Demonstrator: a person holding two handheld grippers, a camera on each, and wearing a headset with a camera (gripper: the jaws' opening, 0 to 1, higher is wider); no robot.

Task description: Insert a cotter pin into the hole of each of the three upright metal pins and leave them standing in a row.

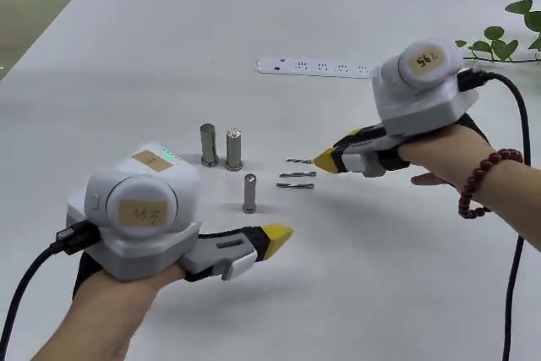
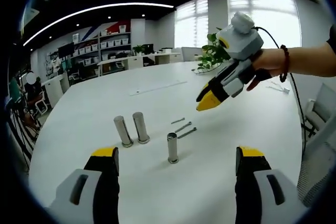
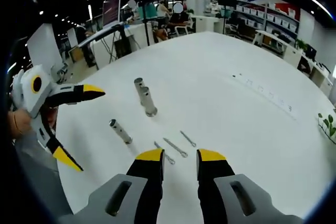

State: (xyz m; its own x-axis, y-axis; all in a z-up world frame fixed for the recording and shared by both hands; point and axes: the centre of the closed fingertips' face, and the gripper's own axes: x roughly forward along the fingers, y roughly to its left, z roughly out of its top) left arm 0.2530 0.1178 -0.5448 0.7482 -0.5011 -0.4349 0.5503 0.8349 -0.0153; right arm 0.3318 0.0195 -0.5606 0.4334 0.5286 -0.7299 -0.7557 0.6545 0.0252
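Three upright metal pins stand on the white table: two side by side [image 1: 209, 144] [image 1: 234, 149] and one nearer me [image 1: 249, 193]. Three cotter pins [image 1: 297, 173] lie flat in a small stack to their right. My left gripper [image 1: 279, 234] hovers near the front pin [image 2: 172, 148], its jaws wide open and empty. My right gripper [image 1: 325, 160] hangs just right of the cotter pins [image 3: 176, 148]; its jaws stand narrowly open with nothing between them. In the right gripper view the pins [image 3: 148, 100] lie ahead on the left.
A white power strip [image 1: 317, 66] lies across the table behind the pins. A green plant [image 1: 507, 35] sits at the far right edge. Black cables trail from both grippers. Office desks and shelves stand in the background.
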